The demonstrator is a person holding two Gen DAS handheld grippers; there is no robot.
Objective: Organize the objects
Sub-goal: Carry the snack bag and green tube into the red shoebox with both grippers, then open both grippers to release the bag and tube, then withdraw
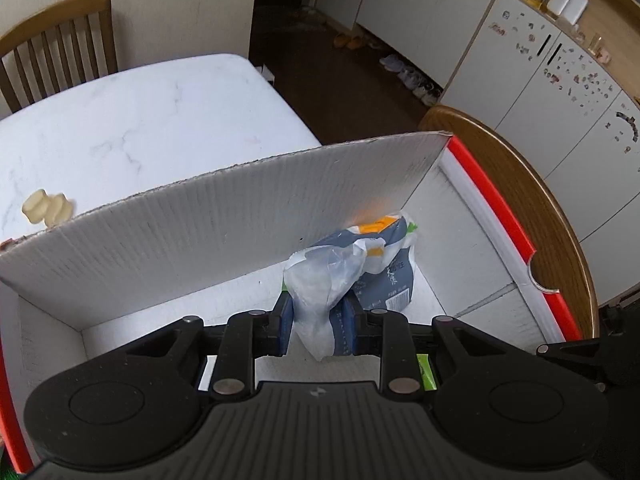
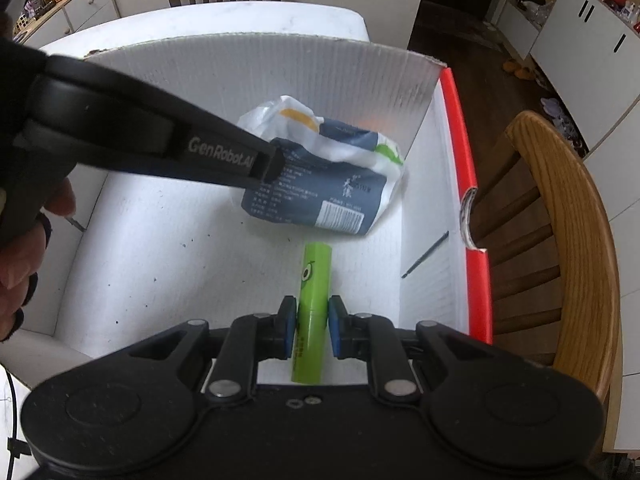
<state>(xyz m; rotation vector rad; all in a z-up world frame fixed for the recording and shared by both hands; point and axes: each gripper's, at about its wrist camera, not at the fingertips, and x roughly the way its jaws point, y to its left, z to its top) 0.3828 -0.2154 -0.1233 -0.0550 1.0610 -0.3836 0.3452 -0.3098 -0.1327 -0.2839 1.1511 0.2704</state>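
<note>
- Tongs on the left (image 1: 318,330) pinch a crumpled plastic bag (image 1: 352,268), blue-grey and white with orange and green patches; the blue pads (image 1: 285,328) press its twisted clear end from both sides.
- In the right wrist view the same bag (image 2: 320,184) hangs low inside a white cardboard box (image 2: 280,88), near the far wall and the right-hand side, with a barcode label facing up. Whether its lower end touches the box floor cannot be told.
- The left tongs (image 2: 270,166) come into that view from the upper left as a long black arm with white lettering, the tip against the bag's upper left part. A hand (image 2: 24,248) shows at the left edge, behind that tool.
- Tongs on the right (image 2: 313,328) are closed around a green tube (image 2: 314,304) with a cartoon eye printed on it. The tube points forward along the fingers, its far end just short of the bag.
- The box has a tall corrugated back flap (image 1: 240,208) standing upright and a red rim (image 1: 492,200) along its right side, which has a half-round notch cut in it.
- The box sits on a white marbled bench (image 1: 140,120). Two small cream-coloured pieces (image 1: 46,208) lie on the bench beyond the flap, on the left.
- A wooden chair (image 2: 568,220) stands just beside the box on the right, and another chair (image 1: 60,44) at the far side of the bench.
</note>
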